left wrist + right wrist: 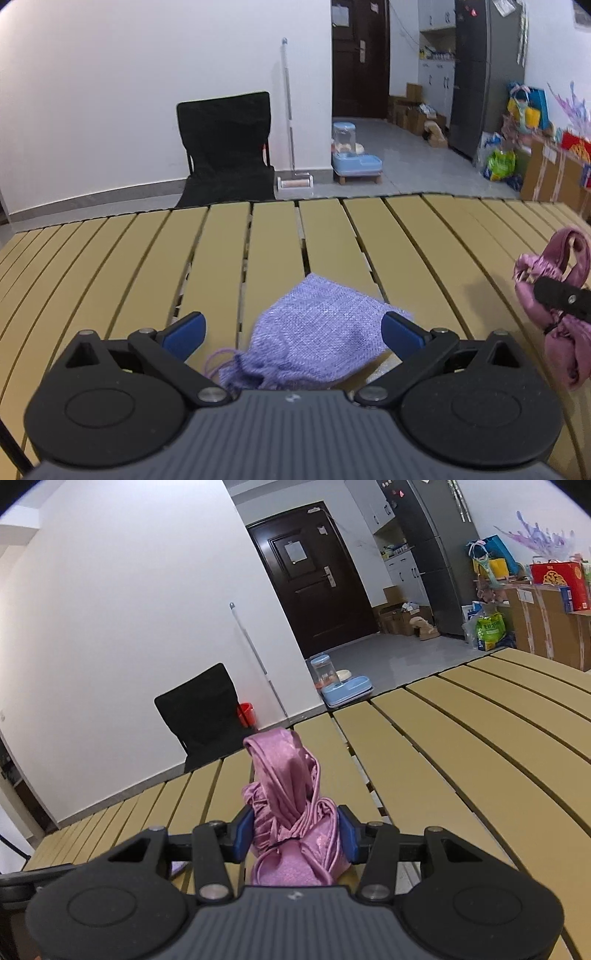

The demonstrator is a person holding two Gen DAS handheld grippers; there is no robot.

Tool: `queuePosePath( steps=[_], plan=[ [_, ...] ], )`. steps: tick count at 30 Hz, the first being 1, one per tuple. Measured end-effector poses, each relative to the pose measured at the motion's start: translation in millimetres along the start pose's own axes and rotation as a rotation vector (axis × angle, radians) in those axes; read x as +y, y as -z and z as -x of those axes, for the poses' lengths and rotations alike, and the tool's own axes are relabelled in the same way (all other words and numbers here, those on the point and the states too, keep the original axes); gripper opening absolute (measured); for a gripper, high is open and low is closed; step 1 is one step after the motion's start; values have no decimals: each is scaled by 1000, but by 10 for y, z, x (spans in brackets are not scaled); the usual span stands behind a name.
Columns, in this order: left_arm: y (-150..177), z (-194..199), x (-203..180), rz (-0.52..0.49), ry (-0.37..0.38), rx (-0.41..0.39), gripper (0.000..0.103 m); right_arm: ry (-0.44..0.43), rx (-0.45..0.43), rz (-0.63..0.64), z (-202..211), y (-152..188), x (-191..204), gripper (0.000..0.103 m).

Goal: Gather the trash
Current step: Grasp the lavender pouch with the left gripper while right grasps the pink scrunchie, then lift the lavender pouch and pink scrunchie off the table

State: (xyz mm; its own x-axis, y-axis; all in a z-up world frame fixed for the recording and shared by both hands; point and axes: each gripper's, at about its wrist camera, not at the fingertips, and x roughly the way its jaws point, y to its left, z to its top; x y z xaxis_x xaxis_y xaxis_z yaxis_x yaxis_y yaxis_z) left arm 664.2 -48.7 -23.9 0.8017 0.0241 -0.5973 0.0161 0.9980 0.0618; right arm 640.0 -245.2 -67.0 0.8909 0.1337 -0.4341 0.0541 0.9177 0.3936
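Blue-padded fingers (242, 836) of the right gripper (295, 834) are pinched on a pink satin pouch (291, 812) at lower centre of the right wrist view; it is judged to be clamped at its gathered neck so that it can be lifted as trash. The fingers (184, 332) of the left gripper (291, 332) are spread either side of a lilac woven pouch (317, 339), not pressing it, apparently lined up for a grasp. That pouch lies flat on the slatted table (147, 258), low in the left wrist view. Two pouches are counted, one per gripper, and one table.
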Motion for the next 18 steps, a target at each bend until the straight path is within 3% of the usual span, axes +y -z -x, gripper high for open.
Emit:
queuePosePath(
  steps=[18],
  plan=[
    [130, -325, 135, 74, 30, 94, 103, 5, 0, 17, 48, -3, 29, 46]
  ],
)
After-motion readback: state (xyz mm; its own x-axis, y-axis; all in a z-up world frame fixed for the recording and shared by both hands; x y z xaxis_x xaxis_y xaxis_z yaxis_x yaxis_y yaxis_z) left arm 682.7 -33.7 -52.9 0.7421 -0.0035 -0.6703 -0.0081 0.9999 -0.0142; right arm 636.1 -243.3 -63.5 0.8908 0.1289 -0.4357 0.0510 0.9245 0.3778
